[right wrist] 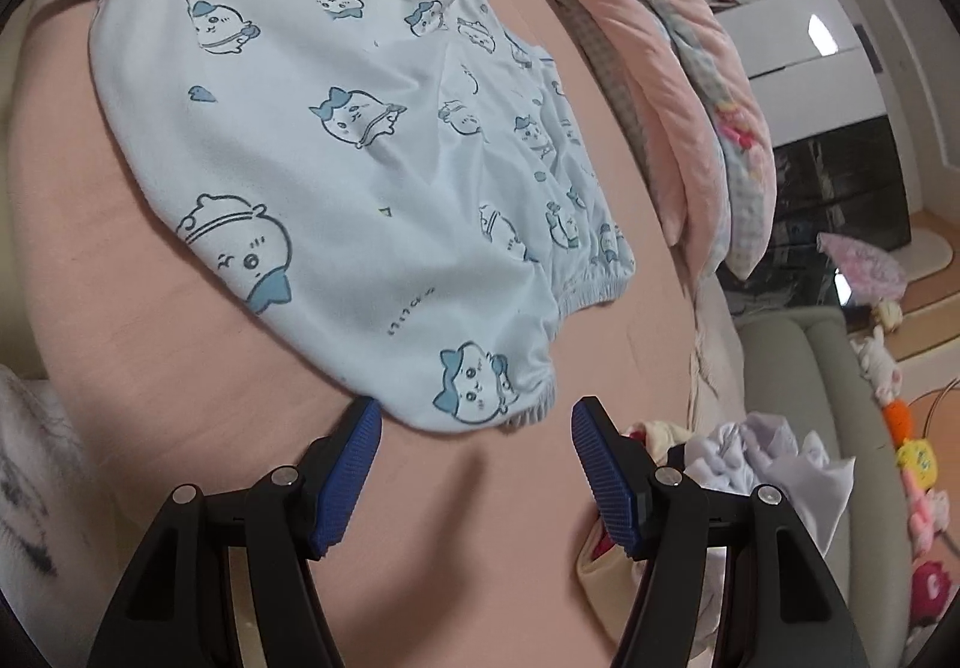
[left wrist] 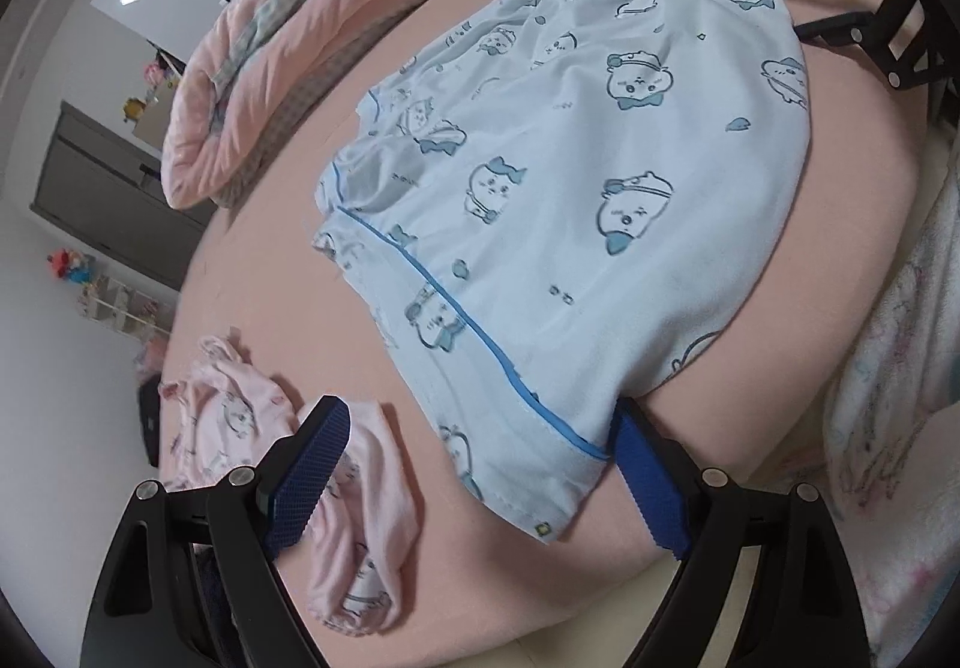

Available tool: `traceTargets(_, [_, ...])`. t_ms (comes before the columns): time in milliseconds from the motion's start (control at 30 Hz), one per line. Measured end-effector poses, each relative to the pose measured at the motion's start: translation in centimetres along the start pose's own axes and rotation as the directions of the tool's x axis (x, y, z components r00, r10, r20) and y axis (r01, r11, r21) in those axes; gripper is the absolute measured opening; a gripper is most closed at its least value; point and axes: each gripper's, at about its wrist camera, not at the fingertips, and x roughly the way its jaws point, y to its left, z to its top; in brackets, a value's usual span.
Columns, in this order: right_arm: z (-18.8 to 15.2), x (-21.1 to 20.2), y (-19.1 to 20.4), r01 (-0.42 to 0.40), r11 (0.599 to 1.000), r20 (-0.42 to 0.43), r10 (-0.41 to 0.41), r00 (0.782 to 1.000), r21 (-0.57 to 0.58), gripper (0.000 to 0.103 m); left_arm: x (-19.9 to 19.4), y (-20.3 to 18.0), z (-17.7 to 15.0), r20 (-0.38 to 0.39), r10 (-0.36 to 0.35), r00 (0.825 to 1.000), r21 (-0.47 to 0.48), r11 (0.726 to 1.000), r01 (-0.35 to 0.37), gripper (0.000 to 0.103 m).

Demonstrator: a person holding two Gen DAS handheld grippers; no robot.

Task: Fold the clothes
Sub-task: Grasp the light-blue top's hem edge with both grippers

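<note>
Bed (left wrist: pixel 252 284): covered in a pink sheet, it carried everything.
Quilt (left wrist: pixel 288 50): pink, folded, lay along the bed's far left side in the left wrist view.
Blue pyjama garment (left wrist: pixel 570 188): pale blue with cartoon prints, spread flat in the middle of the bed; dark blue piping ran along its near hem (slightly rumpled on the left).
Pink garment (left wrist: pixel 360 488): crumpled on the near left of the bed, just beside the blue one.
Clothes pile (right wrist: pixel 738 458): mixed, at the bed's right edge in the right wrist view.
Left tongs (left wrist: pixel 480 464): wide apart, the hem corner lying between the pads, not pinched.
Right tongs (right wrist: pixel 477 434): wide apart at the elastic waistband's near edge, holding nothing.
</note>
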Motion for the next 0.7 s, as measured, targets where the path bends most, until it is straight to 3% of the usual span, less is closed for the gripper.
traceTargets(200, [0.5, 0.8, -0.2, 0.039, 0.999, 0.016, -0.039, 0.999, -0.004, 0.066, 0.4, -0.2, 0.6, 0.001, 0.07, 0.998, 0.035, 0.997, -0.07, 0.088])
traceTargets(367, [0.4, 1.1, 0.0, 0.042, 0.999, 0.041, -0.041, 0.998, -0.032, 0.066, 0.4, -0.6, 0.5, 0.001, 0.075, 0.997, 0.08, 0.994, -0.075, 0.088])
traceTargets(700, [-0.1, 0.8, 1.8, 0.098, 0.972, 0.132, -0.071, 0.989, -0.212, 0.066, 0.7, -2.2, 0.4, 0.039, 0.12, 0.992, 0.19, 0.974, -0.125, 0.088])
